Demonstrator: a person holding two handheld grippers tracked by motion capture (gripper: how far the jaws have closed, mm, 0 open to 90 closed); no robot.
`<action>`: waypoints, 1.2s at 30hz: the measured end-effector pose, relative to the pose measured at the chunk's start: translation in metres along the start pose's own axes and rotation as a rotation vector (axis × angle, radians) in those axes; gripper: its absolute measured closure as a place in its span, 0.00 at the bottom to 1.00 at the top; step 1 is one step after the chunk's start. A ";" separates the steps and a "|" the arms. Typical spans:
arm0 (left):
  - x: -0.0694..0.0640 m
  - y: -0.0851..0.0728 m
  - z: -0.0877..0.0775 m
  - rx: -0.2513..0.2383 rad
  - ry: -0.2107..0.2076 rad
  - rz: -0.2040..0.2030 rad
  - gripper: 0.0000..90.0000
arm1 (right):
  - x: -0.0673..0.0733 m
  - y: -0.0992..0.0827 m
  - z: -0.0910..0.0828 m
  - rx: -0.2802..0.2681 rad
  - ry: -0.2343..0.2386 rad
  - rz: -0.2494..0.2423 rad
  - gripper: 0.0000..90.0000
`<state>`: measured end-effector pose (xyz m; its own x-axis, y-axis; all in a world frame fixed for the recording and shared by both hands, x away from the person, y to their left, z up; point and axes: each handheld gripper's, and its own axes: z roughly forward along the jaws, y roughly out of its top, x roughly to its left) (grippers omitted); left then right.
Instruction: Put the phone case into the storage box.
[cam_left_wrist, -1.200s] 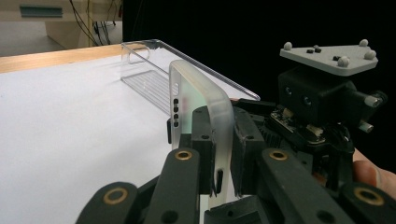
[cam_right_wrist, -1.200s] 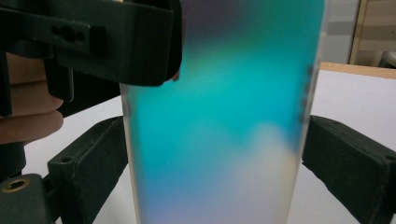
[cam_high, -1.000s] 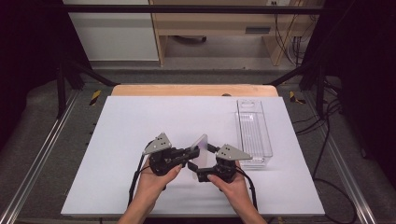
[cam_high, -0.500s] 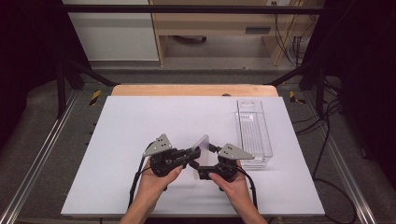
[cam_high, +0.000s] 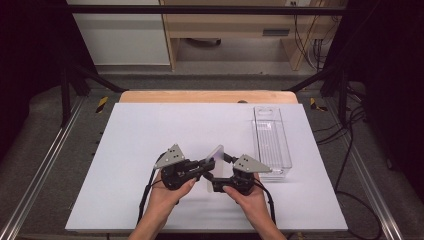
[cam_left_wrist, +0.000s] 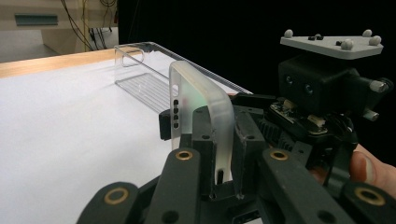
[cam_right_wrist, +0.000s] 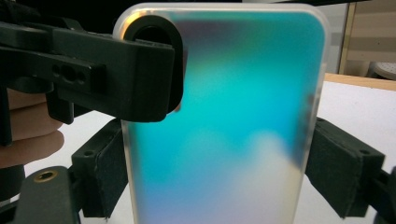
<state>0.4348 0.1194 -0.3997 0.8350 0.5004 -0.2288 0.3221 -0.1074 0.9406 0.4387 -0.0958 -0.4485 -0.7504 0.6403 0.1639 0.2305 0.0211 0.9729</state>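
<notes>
In the high view, two hands are coming in from the near edge of the white table (cam_high: 150, 130) and meeting a little near of its middle. The left gripper (cam_high: 201, 169) and the right gripper (cam_high: 216, 181) are facing each other with a frosted phone case (cam_high: 215, 156) standing on edge between them, tilted up off the table. A clear plastic tray (cam_high: 271, 141) is lying on the table to the right of the right gripper, well apart from the case.

In the left gripper view, the left gripper (cam_left_wrist: 219, 154) is clamping the frosted phone case (cam_left_wrist: 201, 100) across its thin edge, the two black jaws pressing on either side of it. The right gripper (cam_left_wrist: 322, 88) is sitting just behind the case on the right, and the clear plastic tray (cam_left_wrist: 140, 79) is lying farther off on the white table (cam_left_wrist: 60, 126).

In the right gripper view, the frosted phone case (cam_right_wrist: 224, 121) is showing an iridescent blue-green back. The right gripper (cam_right_wrist: 217, 177) has just been closing, and its jaws are now gripping the case by its two long sides. The left gripper (cam_right_wrist: 154, 74) is reaching in from the left, pinching the case at its upper left corner beside the camera cut-out.
</notes>
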 end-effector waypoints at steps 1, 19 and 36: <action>0.000 0.000 0.000 -0.001 -0.001 -0.002 0.91 | 0.000 0.000 0.000 0.000 0.001 -0.001 0.19; 0.001 0.001 -0.002 -0.049 0.001 -0.032 0.82 | -0.001 0.002 -0.002 0.020 -0.015 -0.020 0.20; 0.025 -0.016 -0.035 -0.121 0.217 -0.037 0.17 | -0.007 -0.001 -0.006 0.031 -0.060 -0.020 0.20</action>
<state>0.4348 0.1638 -0.4111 0.7040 0.6763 -0.2169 0.2841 0.0117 0.9587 0.4398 -0.1043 -0.4497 -0.7172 0.6840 0.1332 0.2354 0.0579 0.9702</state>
